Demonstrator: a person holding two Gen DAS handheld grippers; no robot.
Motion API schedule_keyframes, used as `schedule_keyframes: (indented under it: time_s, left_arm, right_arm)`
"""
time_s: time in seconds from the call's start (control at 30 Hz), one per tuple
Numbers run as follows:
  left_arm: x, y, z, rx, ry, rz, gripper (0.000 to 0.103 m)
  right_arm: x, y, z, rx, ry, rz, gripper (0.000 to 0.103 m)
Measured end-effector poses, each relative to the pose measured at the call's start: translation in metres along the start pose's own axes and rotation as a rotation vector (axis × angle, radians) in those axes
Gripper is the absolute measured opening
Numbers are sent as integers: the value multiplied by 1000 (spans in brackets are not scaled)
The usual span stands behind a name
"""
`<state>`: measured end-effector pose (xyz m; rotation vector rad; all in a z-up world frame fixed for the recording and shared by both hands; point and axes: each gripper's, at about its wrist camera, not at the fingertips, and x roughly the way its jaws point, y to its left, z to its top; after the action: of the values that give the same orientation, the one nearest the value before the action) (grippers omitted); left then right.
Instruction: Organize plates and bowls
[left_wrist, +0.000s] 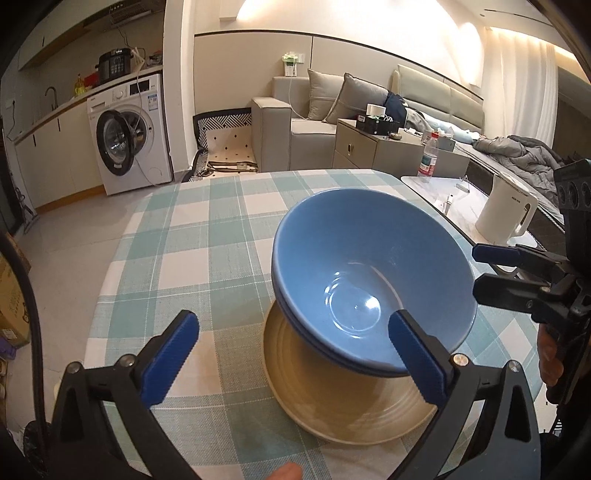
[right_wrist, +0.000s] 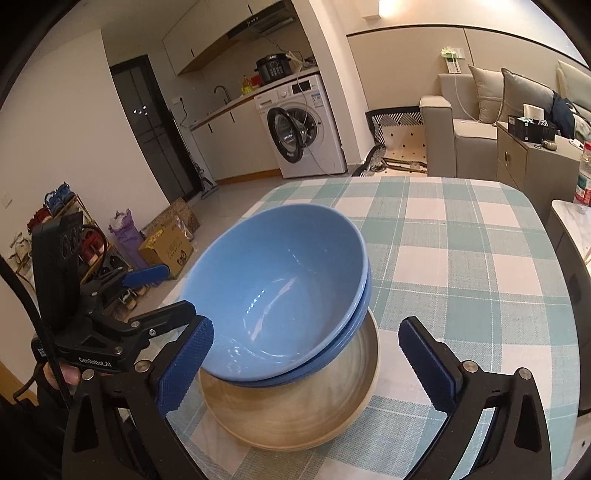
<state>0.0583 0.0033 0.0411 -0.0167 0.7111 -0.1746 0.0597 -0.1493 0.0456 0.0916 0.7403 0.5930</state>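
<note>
Two nested blue bowls (left_wrist: 373, 273) sit tilted on a cream plate (left_wrist: 343, 402) on the checked tablecloth; they also show in the right wrist view (right_wrist: 280, 291) above the plate (right_wrist: 295, 410). My left gripper (left_wrist: 295, 358) is open, its right finger against the bowls' near rim, holding nothing. My right gripper (right_wrist: 306, 354) is open, its left finger beside the bowls' rim. Each gripper shows in the other's view: the right at the right edge (left_wrist: 491, 273), the left at the left edge (right_wrist: 159, 291).
The table (left_wrist: 192, 236) carries a green and white checked cloth. A white kettle (left_wrist: 506, 214) and a water bottle (left_wrist: 428, 158) stand on a side table at the right. A washing machine (left_wrist: 129, 133) and a sofa (left_wrist: 295, 122) lie beyond.
</note>
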Motion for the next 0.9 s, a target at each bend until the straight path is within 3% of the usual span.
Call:
schedule_keyframes:
  time_s: [0.23, 0.9]
  left_arm:
    - [-20, -1, -14, 16, -73, 26, 103]
    - [-75, -15, -52, 49, -189, 56, 103]
  right_arm:
    - [-26, 4, -15, 4, -91, 3, 102]
    - [-74, 37, -66, -81, -181, -71, 102]
